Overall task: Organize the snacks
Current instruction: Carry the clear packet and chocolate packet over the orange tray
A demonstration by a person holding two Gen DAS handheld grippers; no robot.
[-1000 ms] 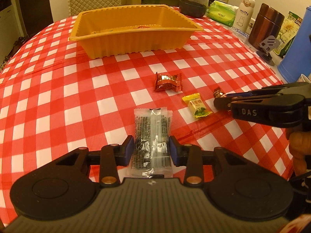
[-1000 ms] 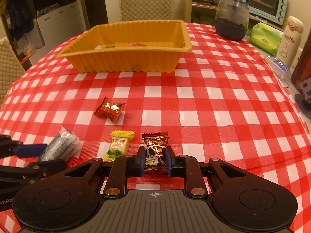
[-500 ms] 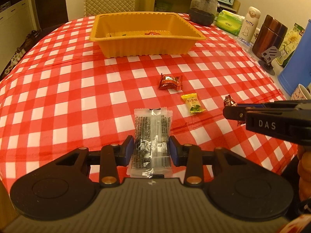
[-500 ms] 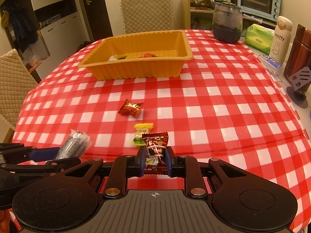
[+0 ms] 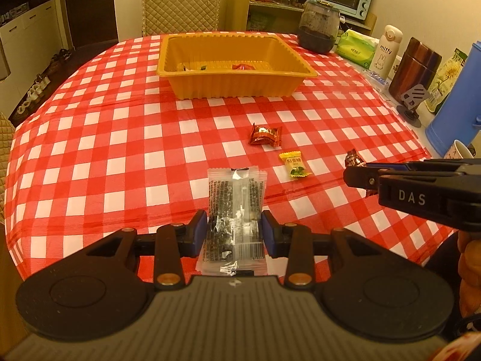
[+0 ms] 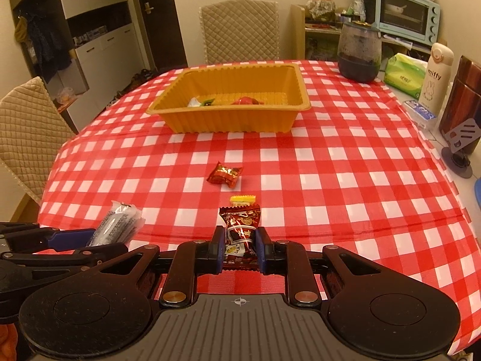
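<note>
L gripper, nearest in its own view, has its blue pads pressed on both sides of a clear packet w/ dark printed contents; jaws only part-way in, packet fills the gap and sticks out fwd past the tips, held above the near edge of the table. R gripper is pinched almost fully together on a small dark-red wrapped candy, wrapper end fanning up beyond the pads, also over the near edge. Seen from the L cam, the R gripper comes in from the right side w/ the candy poking out at its tip; a bit of the person's hand shows behind it at the frame's right edge. On the red-and-white check cloth just past the grippers lies a yellow candy, flat, near the near edge, right of centre. A bit farther in, toward mid-table, an orange-red foil candy lies apart from the yellow one. Well beyond, toward the far edge, stands the orange tray, w/ a few wrapped snacks on its floor; can't tell exactly what they are. Along the right edge: blue jug, brown canister, white miffy bottle, green tissue pack. At the far right corner a dark glass jar. A quilted chair stands behind the far edge.
</note>
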